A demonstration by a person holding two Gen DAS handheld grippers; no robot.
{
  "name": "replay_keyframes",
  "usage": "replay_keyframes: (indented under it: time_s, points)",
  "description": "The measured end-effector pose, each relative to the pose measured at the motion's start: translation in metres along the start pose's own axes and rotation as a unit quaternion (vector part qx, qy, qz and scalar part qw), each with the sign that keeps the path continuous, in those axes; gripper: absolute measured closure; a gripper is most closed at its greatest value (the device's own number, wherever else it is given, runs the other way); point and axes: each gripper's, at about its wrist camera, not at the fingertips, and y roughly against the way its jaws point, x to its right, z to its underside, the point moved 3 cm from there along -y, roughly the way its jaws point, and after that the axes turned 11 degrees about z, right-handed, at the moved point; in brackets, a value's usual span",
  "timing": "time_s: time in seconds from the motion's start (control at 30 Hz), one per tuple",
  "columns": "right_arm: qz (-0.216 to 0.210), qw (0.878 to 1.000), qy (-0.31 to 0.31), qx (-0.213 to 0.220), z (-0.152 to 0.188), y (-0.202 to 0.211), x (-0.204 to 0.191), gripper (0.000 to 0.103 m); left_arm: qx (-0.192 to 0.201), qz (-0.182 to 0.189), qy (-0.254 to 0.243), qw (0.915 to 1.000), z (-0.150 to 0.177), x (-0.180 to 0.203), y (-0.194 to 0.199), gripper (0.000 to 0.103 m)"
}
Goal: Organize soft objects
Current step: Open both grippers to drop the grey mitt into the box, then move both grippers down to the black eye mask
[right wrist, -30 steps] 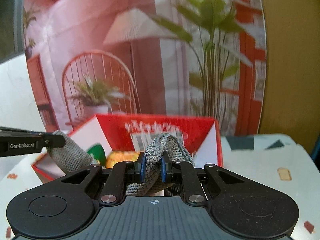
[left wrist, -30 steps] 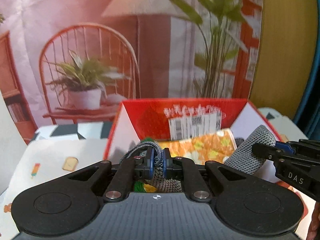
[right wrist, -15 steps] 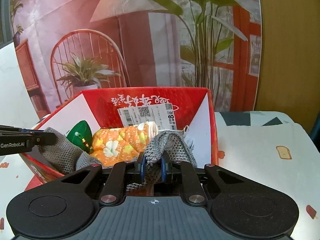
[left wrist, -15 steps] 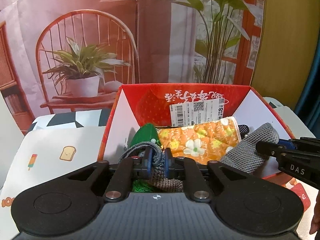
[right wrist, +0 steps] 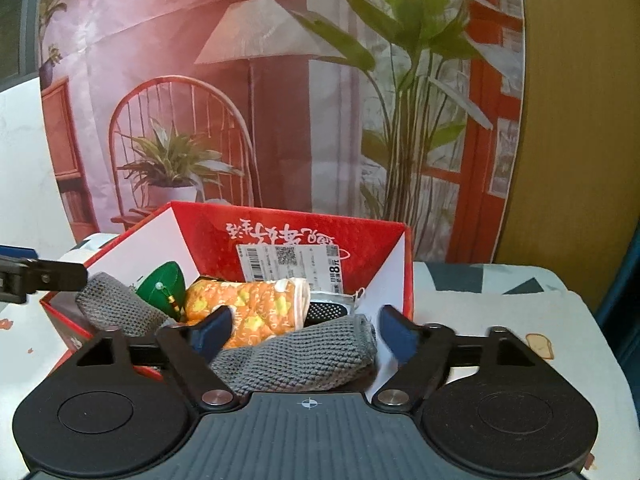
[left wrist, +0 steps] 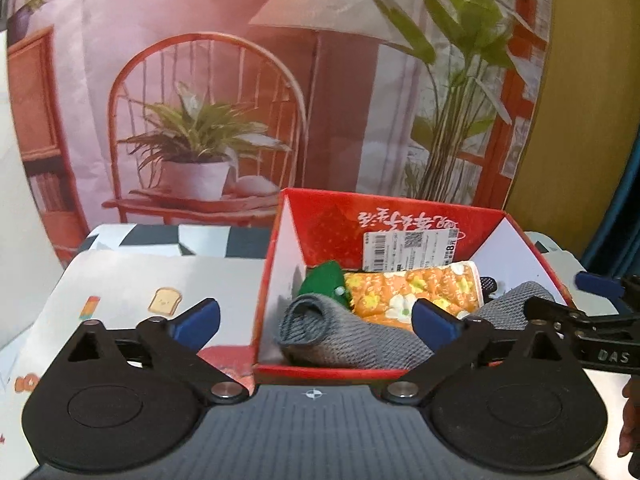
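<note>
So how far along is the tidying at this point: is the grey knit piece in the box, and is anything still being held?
Done: the grey knit cloth lies across the front of the red box, beside the orange floral pouch and a green item. In hand: nothing; the left gripper and right gripper are both open around the cloth's ends. Left: no other loose soft item shows on the tablecloth.

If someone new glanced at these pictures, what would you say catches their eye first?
Probably the red box in the middle of the table, bright against the pale tablecloth. Inside it, a grey knit cloth lies along the front, with an orange floral pouch and a green item behind. Both the left gripper and right gripper stand open before the box.
</note>
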Motion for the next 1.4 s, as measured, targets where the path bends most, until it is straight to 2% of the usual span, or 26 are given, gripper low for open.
replay_keyframes:
  time_s: [0.1,0.33,0.73,0.97,1.4]
  points:
    - [-0.002,1.000,0.011,0.009,-0.001,0.008,-0.005,0.001,-0.007,-0.008,0.004,0.9999,0.003,-0.007,0.007,0.000]
    - [-0.020,1.000,0.016,0.009,0.001,0.023,-0.017,0.001,0.007,-0.015,0.004,0.9999,0.015,-0.013,0.028,0.000]
    - [-0.047,0.999,0.013,0.009,0.024,0.052,-0.032,0.001,0.022,-0.020,-0.028,0.9992,0.045,-0.010,0.059,0.000]
    - [-0.054,0.998,0.022,0.002,0.039,0.056,-0.039,0.001,0.012,-0.019,-0.021,0.9995,0.064,-0.013,0.058,0.000]
    - [-0.056,0.997,0.022,-0.040,0.074,0.032,-0.049,0.001,-0.022,-0.020,-0.009,0.9995,0.092,-0.026,0.037,0.000]
